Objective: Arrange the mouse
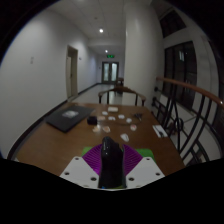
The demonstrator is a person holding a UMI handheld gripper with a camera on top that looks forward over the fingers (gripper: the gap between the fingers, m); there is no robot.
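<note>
A black computer mouse (111, 163) stands on edge between my gripper's (111, 165) two fingers, with the purple pads (93, 158) pressed against both its sides. I hold it above the near part of a brown wooden table (60, 140). The mouse hides the gap between the fingers.
A dark laptop or mat (65, 118) lies on the table's left part. Several small white items (118, 115) are scattered across its far middle, and a dark object (160, 131) lies at its right. Chairs (160, 105) stand beyond the table, with a corridor (108, 68) behind.
</note>
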